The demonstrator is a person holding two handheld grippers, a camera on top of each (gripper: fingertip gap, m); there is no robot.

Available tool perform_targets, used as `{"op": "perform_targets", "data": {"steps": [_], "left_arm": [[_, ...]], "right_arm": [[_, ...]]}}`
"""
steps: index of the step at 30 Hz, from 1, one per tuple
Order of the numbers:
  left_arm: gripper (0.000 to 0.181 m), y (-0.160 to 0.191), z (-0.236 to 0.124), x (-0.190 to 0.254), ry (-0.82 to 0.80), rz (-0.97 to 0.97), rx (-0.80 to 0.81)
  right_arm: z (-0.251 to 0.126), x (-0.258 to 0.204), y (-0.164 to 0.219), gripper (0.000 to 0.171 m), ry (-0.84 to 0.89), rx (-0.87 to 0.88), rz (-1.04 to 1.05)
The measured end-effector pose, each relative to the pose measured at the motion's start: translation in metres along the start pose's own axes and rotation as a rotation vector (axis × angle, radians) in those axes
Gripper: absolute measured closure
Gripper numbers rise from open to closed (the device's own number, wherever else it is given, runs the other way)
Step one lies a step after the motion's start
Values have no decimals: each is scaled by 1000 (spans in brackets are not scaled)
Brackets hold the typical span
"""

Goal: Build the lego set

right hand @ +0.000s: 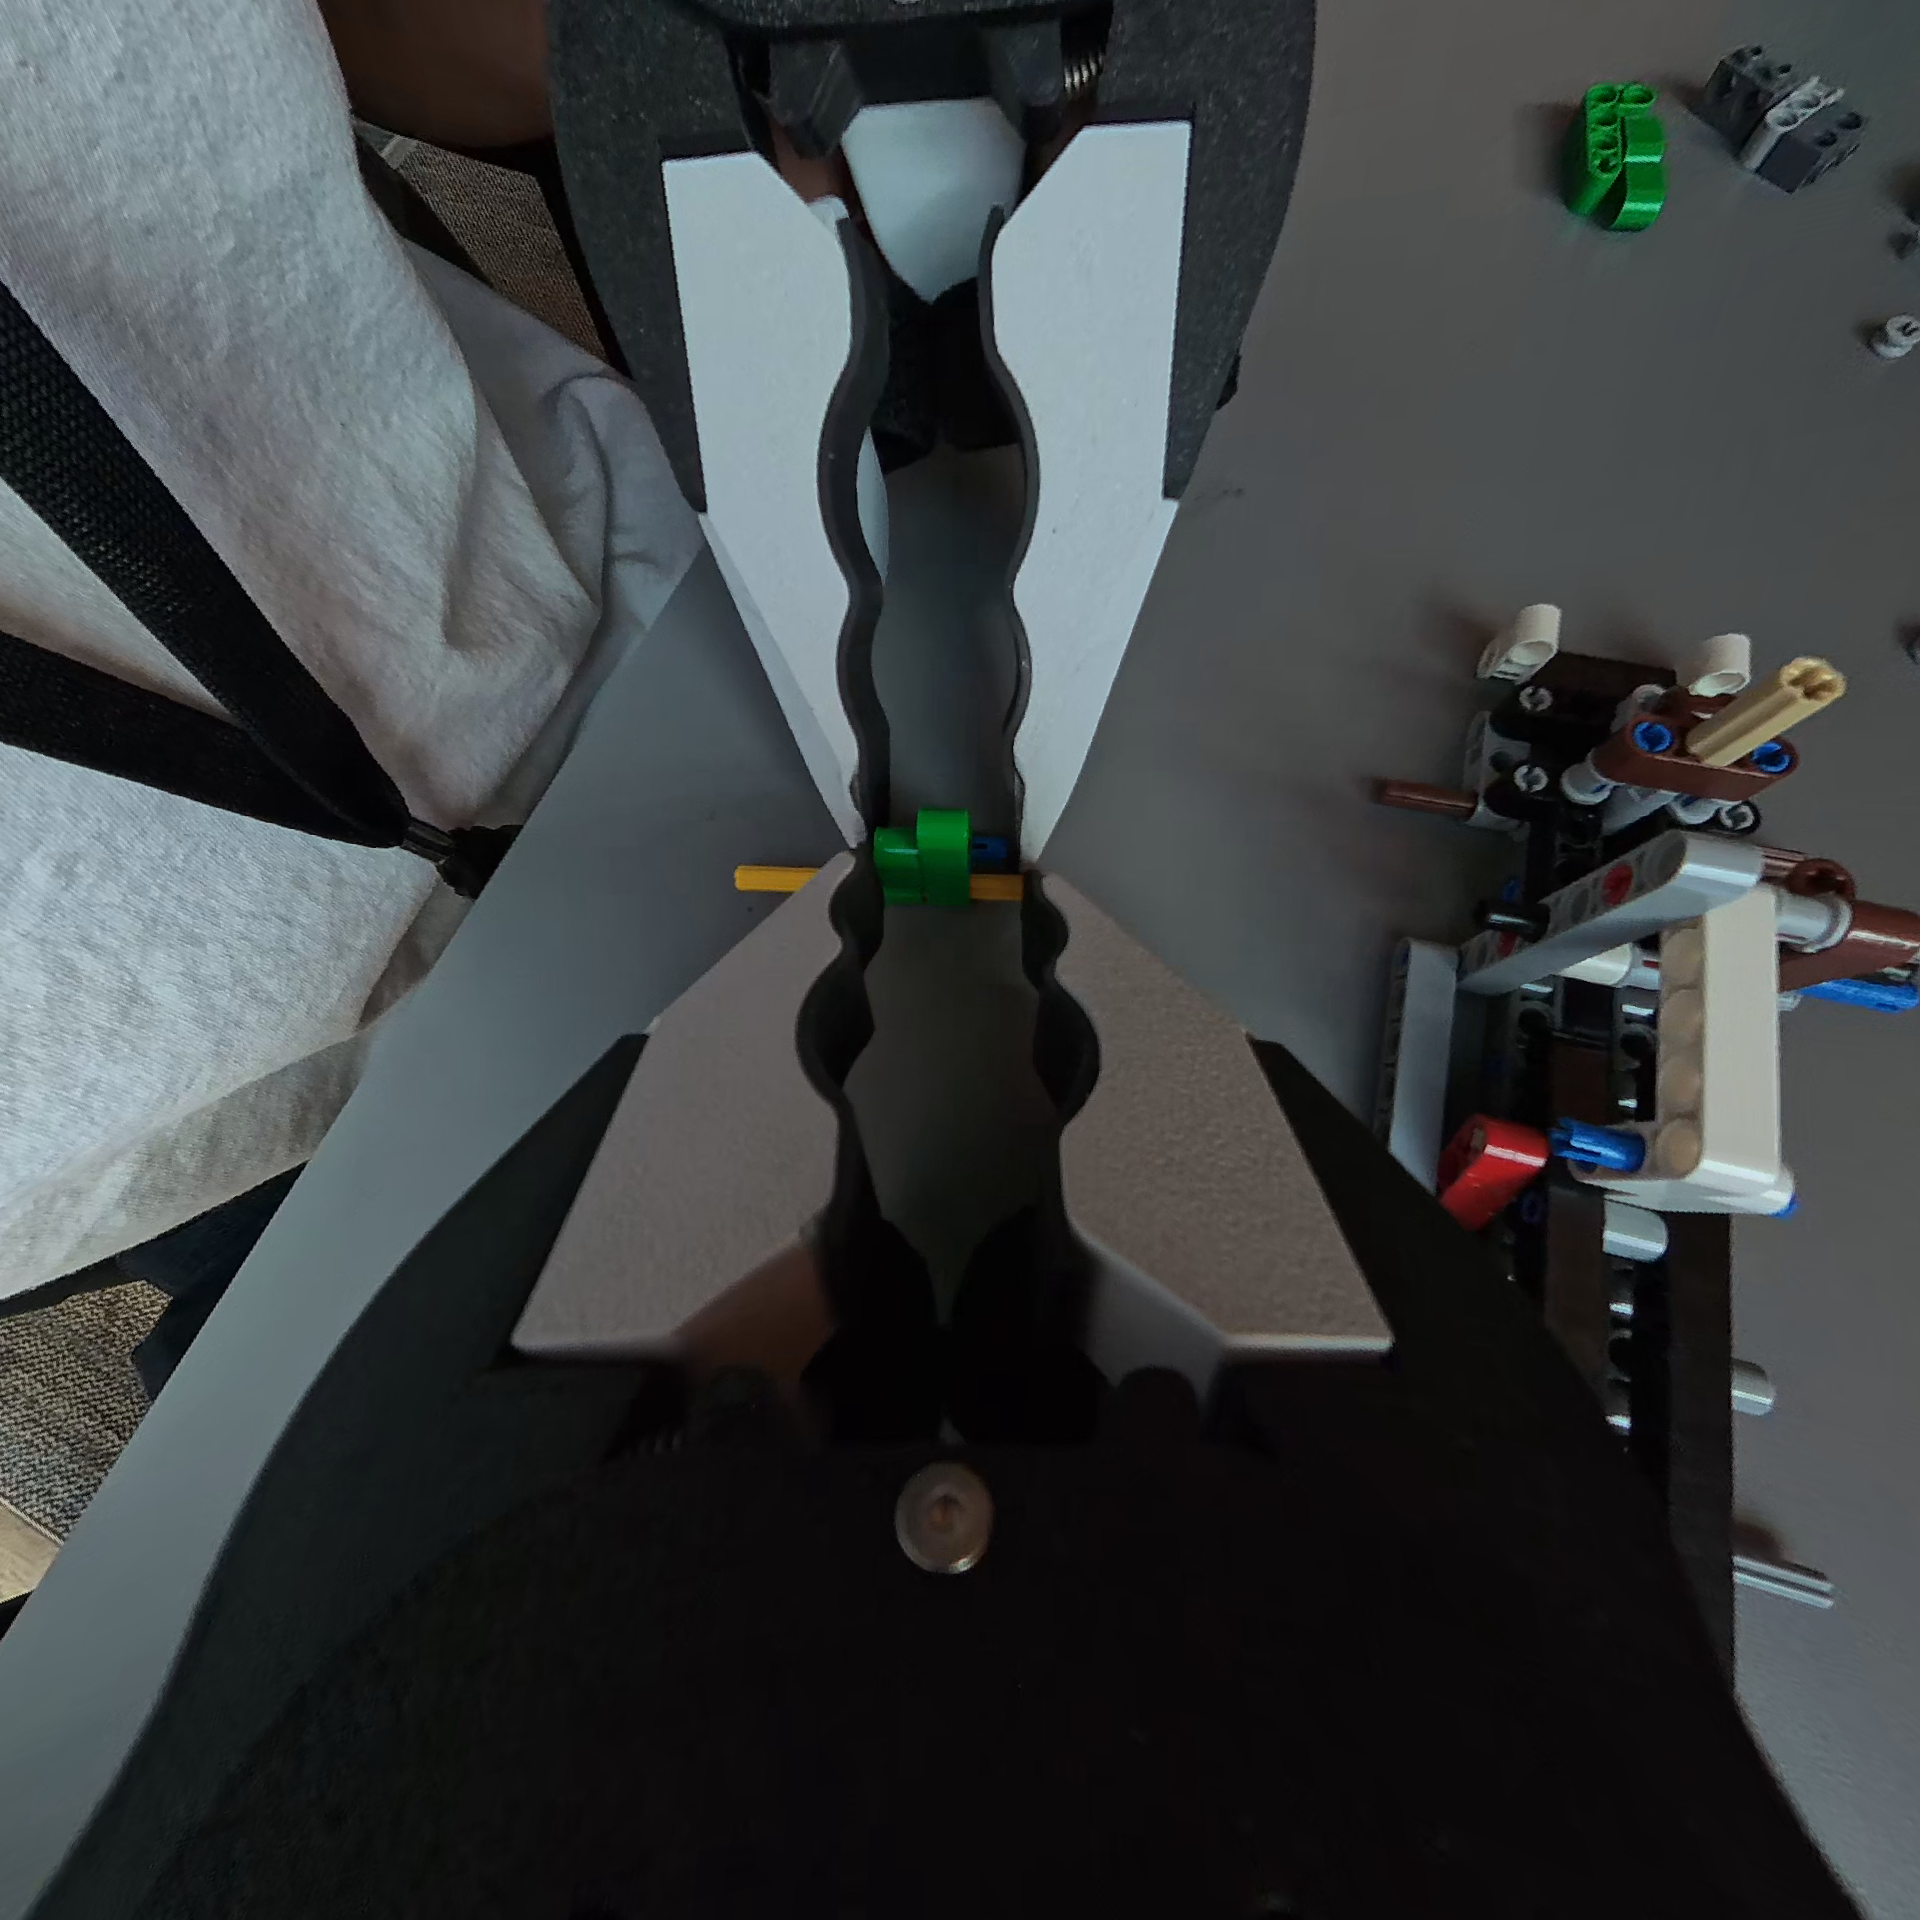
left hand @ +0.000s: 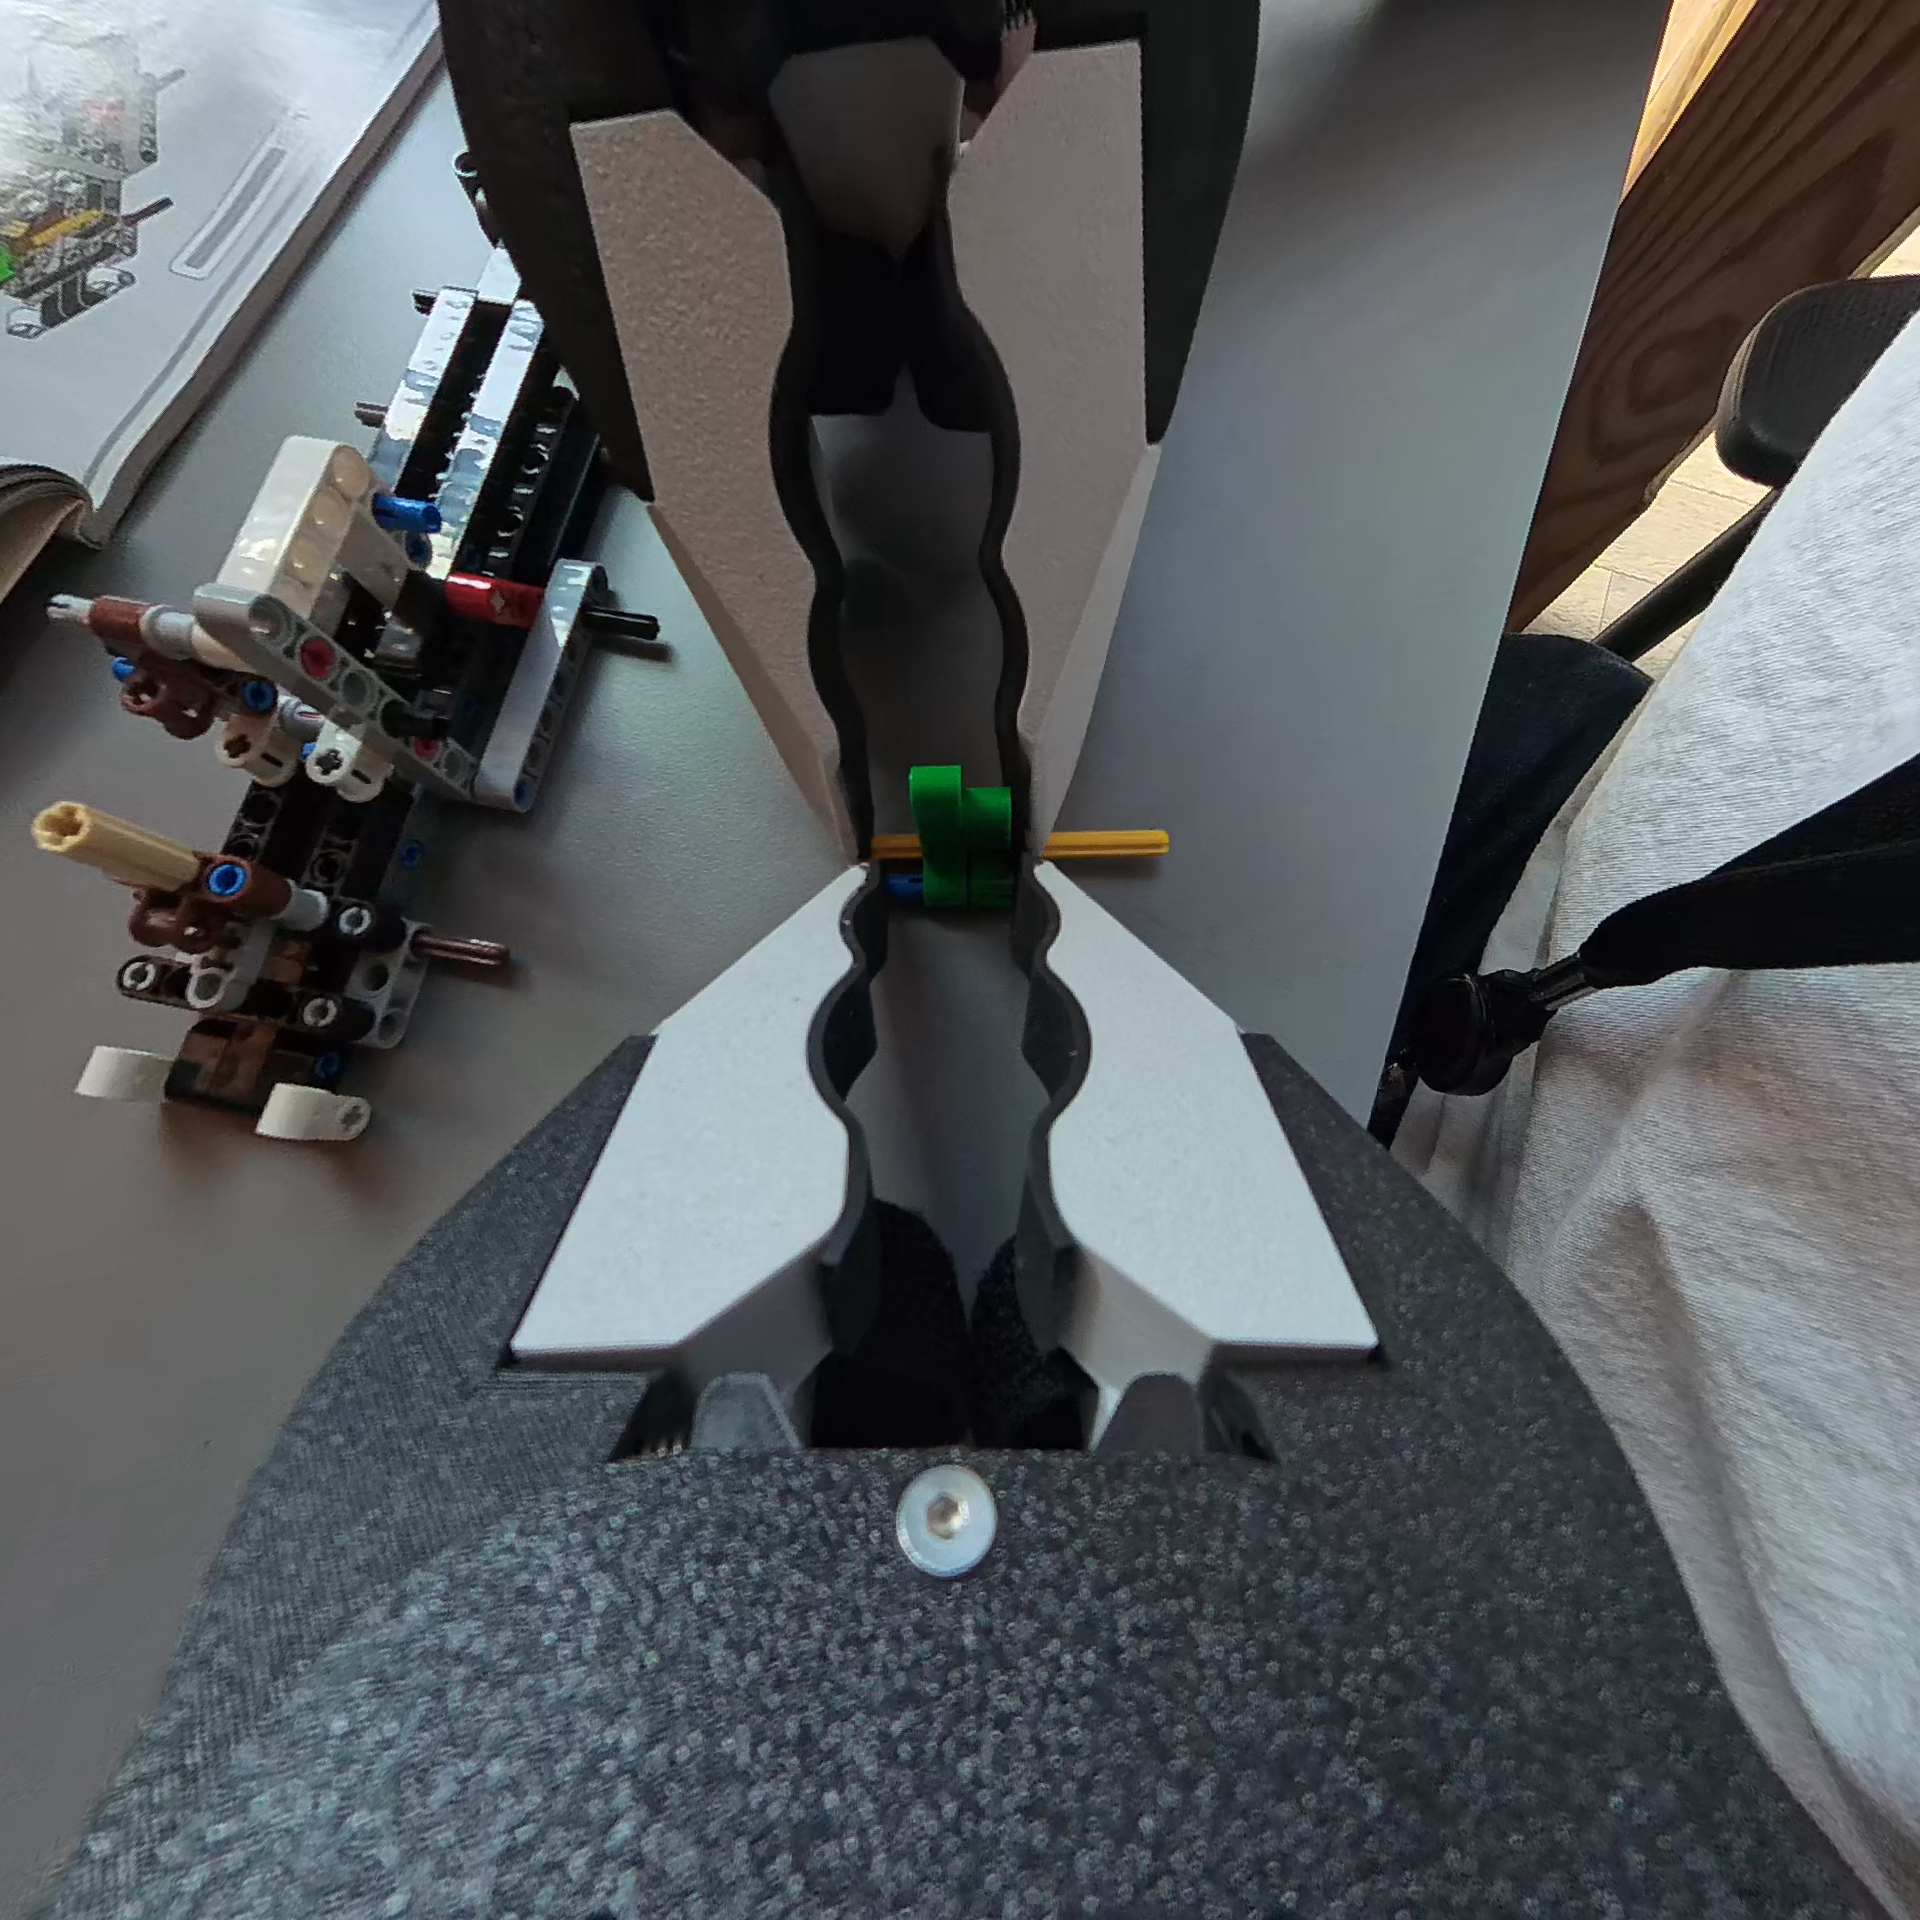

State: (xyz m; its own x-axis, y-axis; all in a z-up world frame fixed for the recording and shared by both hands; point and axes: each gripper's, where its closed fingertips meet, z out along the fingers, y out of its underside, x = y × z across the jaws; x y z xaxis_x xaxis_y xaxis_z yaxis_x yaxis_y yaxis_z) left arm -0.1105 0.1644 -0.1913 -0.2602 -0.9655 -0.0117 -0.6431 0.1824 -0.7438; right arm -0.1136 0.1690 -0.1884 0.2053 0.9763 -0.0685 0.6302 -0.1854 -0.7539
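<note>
A small green Lego piece [left hand: 961, 836] sits on a thin yellow axle [left hand: 1107, 842] with a blue pin [left hand: 902, 885] at its side, held above the grey table. My left gripper [left hand: 951, 894] and right gripper [left hand: 940, 821] meet tip to tip around it. The left is shut on the green piece and pin. The right gripper [right hand: 940, 896] is shut at the axle [right hand: 774, 878], which sticks out past its finger; its exact contact is hard to see. The green piece [right hand: 925, 862] also shows in the right wrist view, with the left gripper [right hand: 940, 821] coming from above.
The part-built black, grey and white Lego model [left hand: 343, 727] [right hand: 1621, 987] lies on the table [left hand: 1299, 623] beside the grippers. An open instruction booklet [left hand: 156, 208] lies behind it. A loose green beam [right hand: 1619, 156] and grey pieces [right hand: 1782, 130] lie farther off. A person in grey clothing [left hand: 1714, 1039] sits at the table edge. Less than 4 cm separates the two grippers' tips.
</note>
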Motion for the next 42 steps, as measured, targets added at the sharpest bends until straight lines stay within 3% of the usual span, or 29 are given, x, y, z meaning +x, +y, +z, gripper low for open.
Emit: {"op": "perform_targets", "data": {"steps": [25, 34, 37, 40, 42], "left_arm": [[158, 0, 0, -1, -1, -9, 1], [158, -1, 0, -1, 12, -26, 4], [158, -1, 0, -1, 26, -42, 5], [159, -2, -1, 0, 79, -86, 11], [158, -2, -1, 3, 100, -87, 12]], "right_arm": [[-1, 0, -1, 148, 1, 8, 6], [-60, 13, -43, 147, 89, 240, 150], [-43, -1, -31, 127, 48, 175, 234], [-22, -9, -18, 110, 129, 162, 258], [-9, -14, -8, 110, 195, 114, 253]]}}
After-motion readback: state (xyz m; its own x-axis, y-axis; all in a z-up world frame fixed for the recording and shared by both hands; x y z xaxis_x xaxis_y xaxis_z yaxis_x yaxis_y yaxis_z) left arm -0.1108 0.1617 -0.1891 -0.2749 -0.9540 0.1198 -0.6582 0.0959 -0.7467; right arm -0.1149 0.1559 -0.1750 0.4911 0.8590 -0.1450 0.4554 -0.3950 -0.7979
